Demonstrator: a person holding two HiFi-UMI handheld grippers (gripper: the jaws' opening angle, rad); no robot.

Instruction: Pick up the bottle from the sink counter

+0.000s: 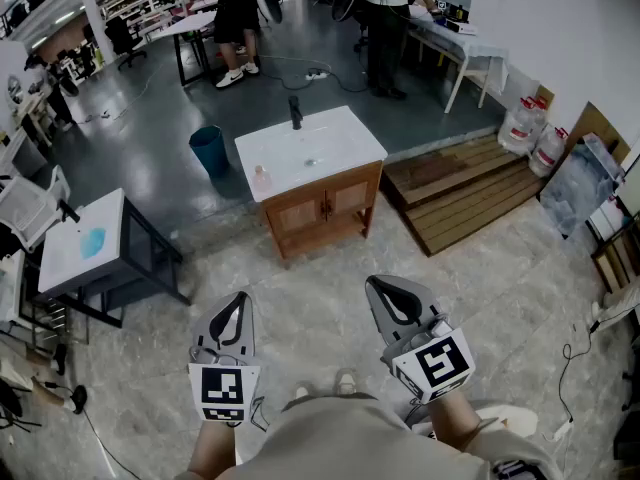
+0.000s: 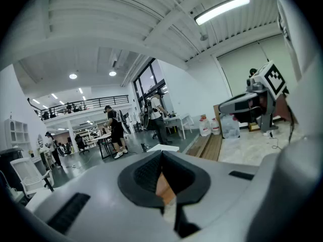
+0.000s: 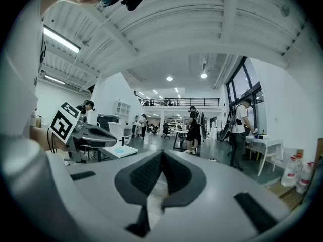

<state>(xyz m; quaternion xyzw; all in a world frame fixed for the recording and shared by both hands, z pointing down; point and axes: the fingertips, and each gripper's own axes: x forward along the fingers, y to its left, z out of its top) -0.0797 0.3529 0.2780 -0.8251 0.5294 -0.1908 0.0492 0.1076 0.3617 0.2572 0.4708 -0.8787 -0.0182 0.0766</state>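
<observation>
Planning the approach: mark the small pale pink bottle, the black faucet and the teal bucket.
Small pale pink bottle (image 1: pixel 261 181): head view, its body.
Black faucet (image 1: pixel 295 114): head view, its upright stem.
Teal bucket (image 1: pixel 210 154): head view, its outer wall.

Pale tiled floor (image 1: pixel 310 293), white walls (image 1: pixel 570 28)

light: bright, ceiling tubes (image 2: pixel 222 9) | edges: fisheye-bent, dark corners | near parts: soft
</observation>
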